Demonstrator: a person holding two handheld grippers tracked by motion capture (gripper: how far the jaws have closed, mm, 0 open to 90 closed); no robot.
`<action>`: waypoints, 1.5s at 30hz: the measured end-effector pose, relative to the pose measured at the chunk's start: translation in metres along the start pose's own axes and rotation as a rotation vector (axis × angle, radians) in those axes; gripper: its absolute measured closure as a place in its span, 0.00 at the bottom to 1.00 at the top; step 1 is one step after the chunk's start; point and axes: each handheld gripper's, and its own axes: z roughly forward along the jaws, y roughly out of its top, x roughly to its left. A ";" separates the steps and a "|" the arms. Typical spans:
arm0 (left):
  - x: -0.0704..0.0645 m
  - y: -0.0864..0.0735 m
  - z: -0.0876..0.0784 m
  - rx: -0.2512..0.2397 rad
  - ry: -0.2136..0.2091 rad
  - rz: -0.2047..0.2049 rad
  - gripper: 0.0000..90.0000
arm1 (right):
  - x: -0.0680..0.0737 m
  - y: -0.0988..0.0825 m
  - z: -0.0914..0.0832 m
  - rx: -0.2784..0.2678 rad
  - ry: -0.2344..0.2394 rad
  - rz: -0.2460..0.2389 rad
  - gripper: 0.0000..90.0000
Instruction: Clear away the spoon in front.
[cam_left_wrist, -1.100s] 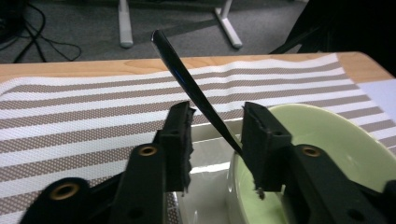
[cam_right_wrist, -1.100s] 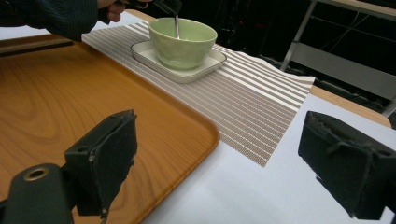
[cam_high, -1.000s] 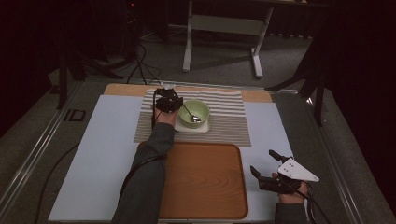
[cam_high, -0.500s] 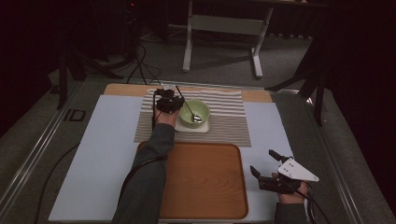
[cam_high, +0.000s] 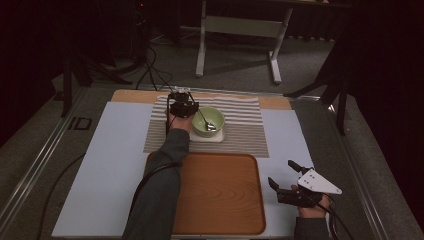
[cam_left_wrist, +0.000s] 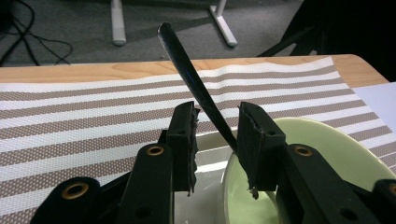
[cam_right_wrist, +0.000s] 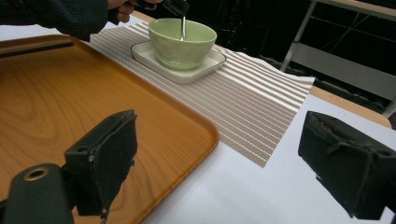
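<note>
Half done at best, by the look of things. Reached already: the spoon, standing bowl-end down in the green bowl, handle slanting up toward the upper left of the left gripper view. Bowl seated on a white square plate, plate on the striped placemat, above the centre of the high view at the far side of the bench. Left to do, probably: pinching the handle properly, lifting the spoon out, and perhaps moving things to the wooden tray, bare in the lower middle of the high view.

Left hand-held gripper: partly open, straddling the spoon handle. Handle close against, maybe touching, the jaw on the right of that view; clear gap to the other pad. So not yet clamped, merely bracketing.

Right hand-held gripper: spread wide, grasping nothing, parked low at the lower right of the high view, just beside the tray and well apart from the bowl.
</note>
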 end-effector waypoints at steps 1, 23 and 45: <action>0.000 0.000 0.000 0.000 -0.002 0.000 0.76 | 0.000 0.000 0.000 0.000 0.001 -0.001 0.12; -0.012 -0.002 -0.038 -0.105 -0.098 0.018 0.98 | 0.002 0.000 0.001 0.006 0.000 -0.007 0.12; -0.033 0.008 -0.072 -0.194 -0.138 0.106 1.00 | 0.002 0.000 0.001 0.006 -0.002 -0.010 0.12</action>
